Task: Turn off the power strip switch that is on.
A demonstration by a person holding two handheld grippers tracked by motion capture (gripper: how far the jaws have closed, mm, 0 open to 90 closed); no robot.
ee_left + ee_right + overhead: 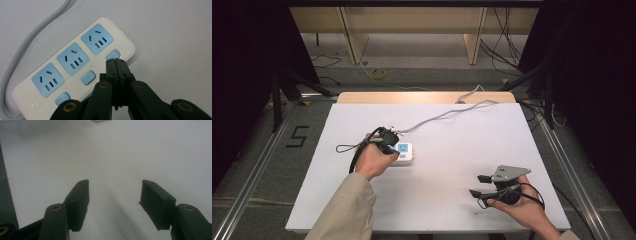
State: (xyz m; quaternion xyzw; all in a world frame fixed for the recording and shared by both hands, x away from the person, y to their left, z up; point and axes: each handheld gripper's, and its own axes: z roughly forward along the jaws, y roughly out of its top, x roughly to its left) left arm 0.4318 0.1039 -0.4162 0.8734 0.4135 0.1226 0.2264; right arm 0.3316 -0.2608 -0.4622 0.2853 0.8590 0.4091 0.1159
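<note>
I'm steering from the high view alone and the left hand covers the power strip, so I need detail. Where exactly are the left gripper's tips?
Observer: The left gripper has its jaws shut together, tips at the blue switch beside the end socket of the power strip.
Operator: How many sockets and switches?
Observer: Three blue sockets, each with its own blue switch; the middle switch is uncovered.
Operator: And the right gripper?
Observer: The right gripper is open above the bare white table, nothing between its jaws.
</note>
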